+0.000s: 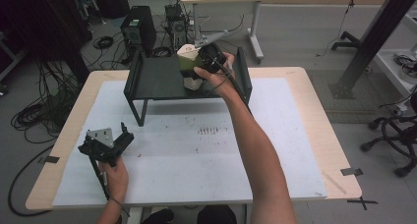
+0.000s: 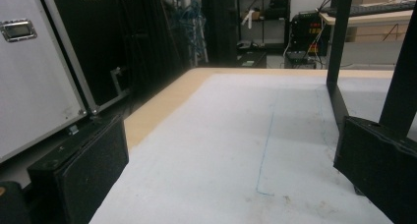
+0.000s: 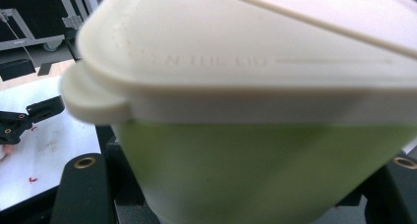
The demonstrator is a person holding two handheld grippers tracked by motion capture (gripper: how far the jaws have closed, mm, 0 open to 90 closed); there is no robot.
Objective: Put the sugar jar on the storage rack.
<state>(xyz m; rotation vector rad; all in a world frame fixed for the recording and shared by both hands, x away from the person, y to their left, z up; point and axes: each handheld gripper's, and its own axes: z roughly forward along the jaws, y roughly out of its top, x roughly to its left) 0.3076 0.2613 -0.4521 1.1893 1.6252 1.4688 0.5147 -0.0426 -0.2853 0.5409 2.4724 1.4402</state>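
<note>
Looking down from the high view, a green container (image 1: 188,63) with a cream lid is seen held by the right gripper (image 1: 206,57) at the far side of the table, over the deck of a black shelf (image 1: 157,81) that stands on the white mat (image 1: 196,145). Whether the container's base already rests on the shelf cannot be told from here. The left gripper (image 1: 104,144) is held low over the near left part of the mat, well apart from the shelf, with nothing between its jaws. From the left gripper view, the two black jaws are seen standing wide apart over the bare mat (image 2: 236,150), with a shelf leg (image 2: 339,86) rising at the right; the tongs are therefore open and empty. From the right gripper view, the container (image 3: 260,170) is pressed close to the camera, its cream lid (image 3: 255,52) above the green wall, and the jaws are closed against its two sides, so the grip is judged firm. The task is judged to be at the placing stage: the container has been brought to the shelf, while setting it down fully, releasing it and drawing the right gripper back are left to be done.
</note>
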